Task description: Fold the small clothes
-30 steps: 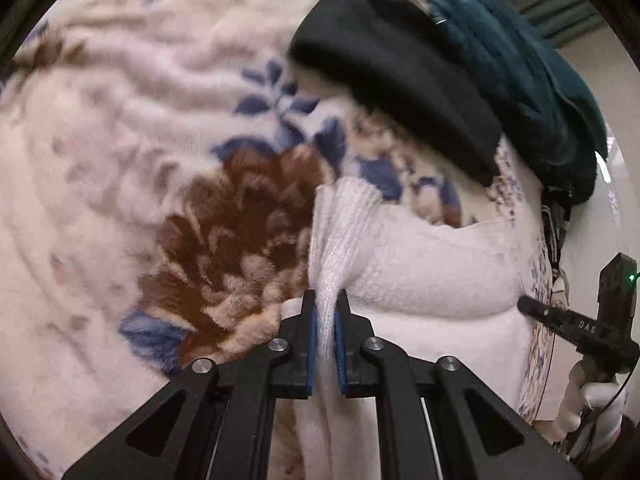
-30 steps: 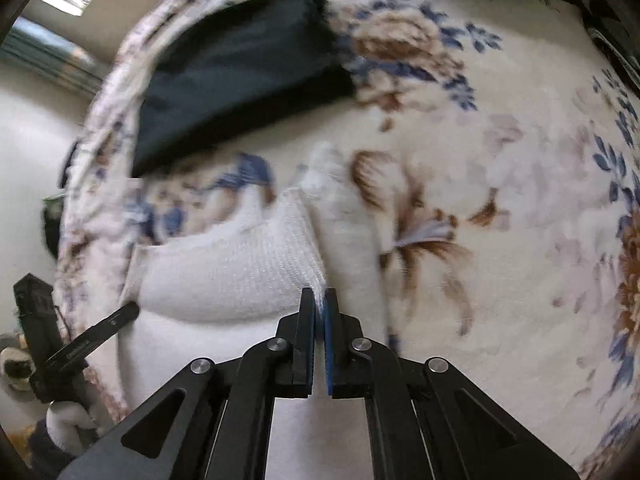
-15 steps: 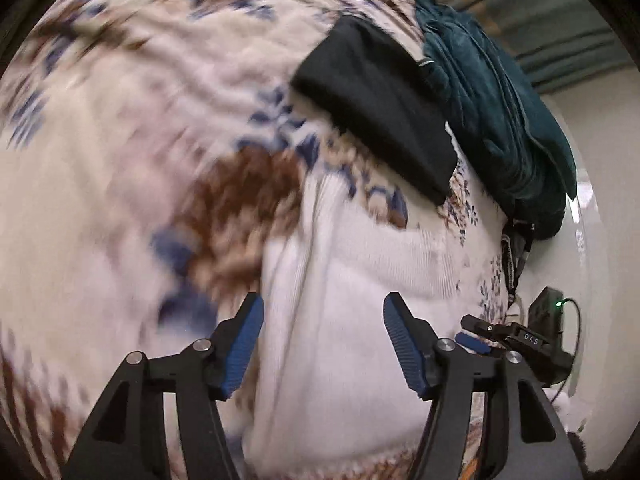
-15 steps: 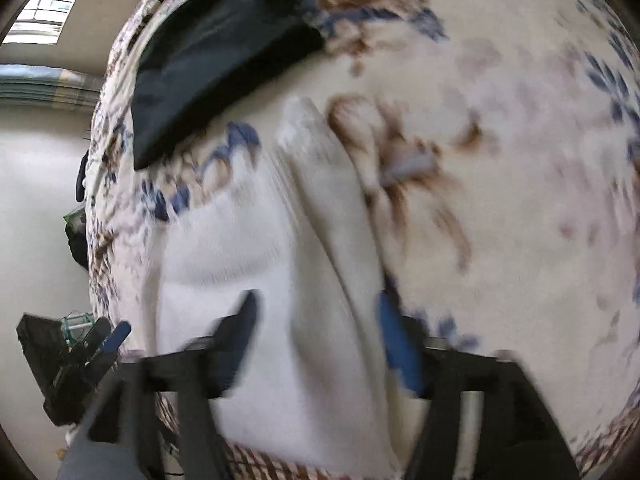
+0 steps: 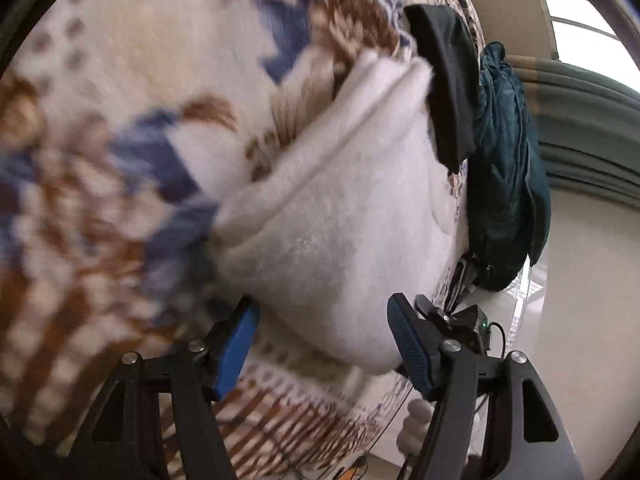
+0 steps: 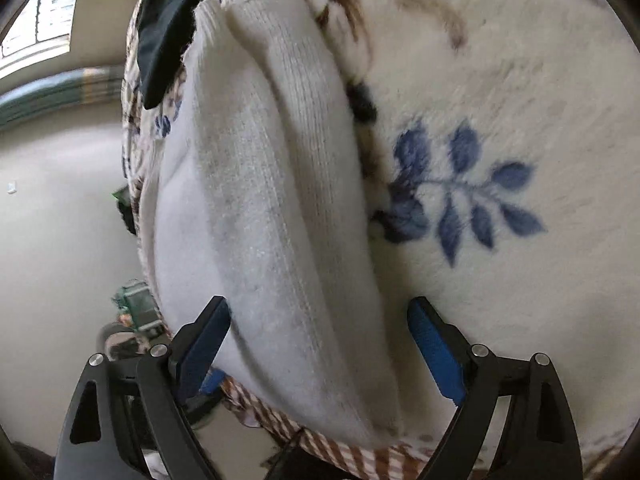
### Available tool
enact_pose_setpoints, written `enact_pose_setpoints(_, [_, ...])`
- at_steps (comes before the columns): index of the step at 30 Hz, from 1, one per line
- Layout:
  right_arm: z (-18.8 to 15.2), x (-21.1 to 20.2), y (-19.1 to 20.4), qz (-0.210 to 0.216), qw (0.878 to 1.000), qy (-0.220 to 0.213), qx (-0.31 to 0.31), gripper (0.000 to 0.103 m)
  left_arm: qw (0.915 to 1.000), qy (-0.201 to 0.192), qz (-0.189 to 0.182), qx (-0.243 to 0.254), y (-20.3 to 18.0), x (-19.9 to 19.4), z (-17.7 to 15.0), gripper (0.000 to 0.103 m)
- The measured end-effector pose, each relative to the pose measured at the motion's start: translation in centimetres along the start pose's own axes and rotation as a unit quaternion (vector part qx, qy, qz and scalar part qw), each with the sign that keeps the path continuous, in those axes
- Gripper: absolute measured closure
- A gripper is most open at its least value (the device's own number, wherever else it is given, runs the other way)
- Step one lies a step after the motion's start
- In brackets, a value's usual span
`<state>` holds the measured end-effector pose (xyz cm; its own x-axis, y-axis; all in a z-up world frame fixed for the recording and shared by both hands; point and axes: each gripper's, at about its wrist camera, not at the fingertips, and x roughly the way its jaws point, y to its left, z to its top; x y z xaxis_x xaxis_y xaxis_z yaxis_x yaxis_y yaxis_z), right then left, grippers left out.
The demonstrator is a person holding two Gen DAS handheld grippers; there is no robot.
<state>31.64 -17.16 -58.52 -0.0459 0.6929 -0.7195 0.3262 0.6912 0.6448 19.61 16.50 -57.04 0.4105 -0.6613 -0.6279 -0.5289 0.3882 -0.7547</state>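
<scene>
From my remote station I read both tools as released: the left gripper [image 5: 322, 346] has its blue pads standing apart, having just been opening, and the white knit garment [image 5: 344, 208] lies beyond and between them without either pad pressing on it. The right gripper [image 6: 320, 350] likewise has its jaws spread wide after just opening, with the white knit garment [image 6: 276, 200] lying in the gap and clear of both pads. The garment rests folded on the floral fleece blanket [image 6: 500, 112], near the blanket's checked edge; in the right wrist view it runs from 6 o'clock up to 12 o'clock, with a ribbed fold lying along its right side. In the left wrist view it stretches from centre toward 1 o'clock. A black cloth [image 5: 448, 80] lies at 1 o'clock in that view, touching the garment's far end, and a dark teal cloth [image 5: 504, 168] sits just beyond it at 3 o'clock. The left wrist view is blurred across the blanket [image 5: 120, 120]
</scene>
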Motion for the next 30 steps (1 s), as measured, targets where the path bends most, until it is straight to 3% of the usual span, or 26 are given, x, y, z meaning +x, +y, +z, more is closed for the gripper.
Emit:
enact_pose_setpoints(4, [-0.2, 0.8, -0.7, 0.017, 1.0, -0.013, 0.009, 0.013, 0.9983, -0.046, -0.013, -0.031, 0.2, 2.2, 1.3, 0.04])
enact_pose_setpoints(5, [-0.5, 0.8, -0.6, 0.016, 1.0, -0.022, 0.005, 0.027, 0.9971, -0.065, -0.016, -0.036, 0.0, 2.2, 1.5, 0.052])
enact_pose_setpoints(6, [-0.9, 0.9, -0.1, 0.011, 0.999, -0.031, -0.005, 0.046, 0.9972, -0.069, -0.012, -0.024, -0.7, 2.2, 1.9, 0.063])
enact_pose_setpoints(7, [-1.3, 1.1, 0.2, 0.005, 0.999, -0.041, -0.005, 0.054, 0.9974, -0.072, -0.005, -0.008, -1.5, 2.0, 2.2, 0.065])
enact_pose_setpoints(9, [-2.8, 1.0, 1.0, 0.002, 0.998, -0.068, 0.002, 0.061, 0.9961, -0.073, -0.005, 0.049, -3.7, 1.0, 2.8, 0.071])
enact_pose_setpoints(12, [-6.0, 1.6, 2.9, 0.01, 0.996, -0.085, 0.005, 0.065, 0.9904, -0.058, 0.007, 0.126, -7.1, -0.9, 5.3, 0.071])
enact_pose_setpoints(14, [-8.1, 2.6, 4.0, 0.032, 0.996, -0.086, 0.019, 0.066, 0.9845, -0.041, 0.012, 0.17, -8.8, -1.9, 8.1, 0.071])
enact_pose_setpoints(16, [-11.1, 5.3, 6.5, 0.053, 0.994, -0.088, 0.031, 0.066, 0.9746, -0.023, 0.042, 0.219, -10.7, -2.4, 11.2, 0.071])
enact_pose_setpoints(17, [-11.7, 6.4, 7.4, 0.061, 0.994, -0.088, 0.035, 0.066, 0.9698, 0.001, 0.042, 0.24, -11.5, -2.3, 13.2, 0.07])
enact_pose_setpoints(19, [-12.5, 9.9, 10.1, 0.068, 0.993, -0.081, 0.044, 0.063, 0.9562, 0.024, 0.091, 0.277, -12.4, -1.9, 16.1, 0.067])
enact_pose_setpoints(20, [-12.3, 11.4, 11.0, 0.062, 0.994, -0.071, 0.049, 0.055, 0.9476, 0.034, 0.119, 0.295, -12.6, -1.7, 17.9, 0.067])
enact_pose_setpoints(21, [-12.2, 13.3, 11.9, 0.039, 0.996, -0.048, 0.058, 0.044, 0.9434, 0.036, 0.141, 0.298, -12.2, -2.0, 18.8, 0.067])
enact_pose_setpoints(22, [-12.1, 14.1, 12.4, 0.019, 0.998, -0.036, 0.053, 0.041, 0.9419, 0.041, 0.16, 0.292, -11.9, -2.1, 19.5, 0.067])
enact_pose_setpoints(24, [-12.5, 14.1, 13.3, -0.019, 0.999, -0.028, 0.03, 0.038, 0.9413, 0.047, 0.172, 0.286, -10.6, -3.0, 18.7, 0.065])
enact_pose_setpoints(26, [-13.0, 13.1, 13.4, -0.038, 0.999, -0.023, 0.014, 0.038, 0.9404, 0.024, 0.178, 0.289, -10.0, -4.5, 17.0, 0.063])
enact_pose_setpoints(29, [-14.0, 9.1, 12.9, -0.073, 0.997, -0.035, 0.013, 0.038, 0.9414, -0.008, 0.19, 0.279, -9.0, -6.7, 13.3, 0.063])
enact_pose_setpoints(30, [-13.8, 7.8, 12.7, -0.08, 0.996, -0.046, 0.018, 0.038, 0.9409, -0.017, 0.196, 0.275, -9.1, -6.7, 12.5, 0.057])
